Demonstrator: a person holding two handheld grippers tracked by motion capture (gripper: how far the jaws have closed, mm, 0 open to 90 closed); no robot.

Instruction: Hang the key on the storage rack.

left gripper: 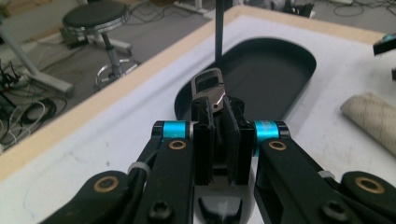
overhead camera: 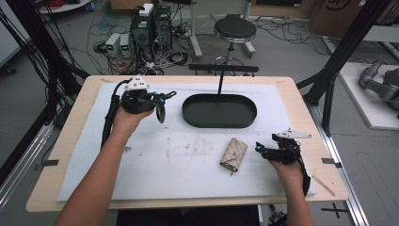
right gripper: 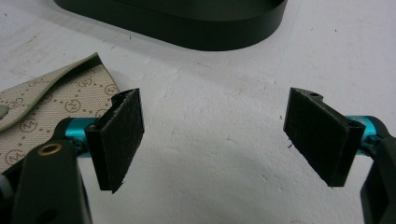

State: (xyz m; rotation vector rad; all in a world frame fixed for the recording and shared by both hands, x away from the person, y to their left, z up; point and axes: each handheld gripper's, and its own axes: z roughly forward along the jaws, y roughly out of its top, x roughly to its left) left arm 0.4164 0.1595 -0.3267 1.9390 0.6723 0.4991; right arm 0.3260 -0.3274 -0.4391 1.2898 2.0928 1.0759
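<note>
My left gripper (overhead camera: 163, 97) is held above the white mat at the back left, shut on a black key fob (overhead camera: 161, 113) that hangs down from its jaws. In the left gripper view the fob's silver metal loop (left gripper: 208, 84) sticks out past the shut gripper (left gripper: 218, 116). A black oval tray (overhead camera: 219, 111) lies just right of it, also seen ahead as the tray (left gripper: 266, 70). My right gripper (overhead camera: 258, 147) rests low at the front right, open (right gripper: 215, 135), nothing between its pads. A beige patterned key pouch (overhead camera: 234, 154) lies beside it, pouch (right gripper: 46, 107) touching no pad.
A thin black post (overhead camera: 220, 82) rises from the tray's back and carries a horizontal bar (overhead camera: 223, 68). The white mat (overhead camera: 179, 160) covers the wooden table. Beyond the far edge stand a stool (overhead camera: 234, 29) and computer boxes with cables (overhead camera: 150, 28).
</note>
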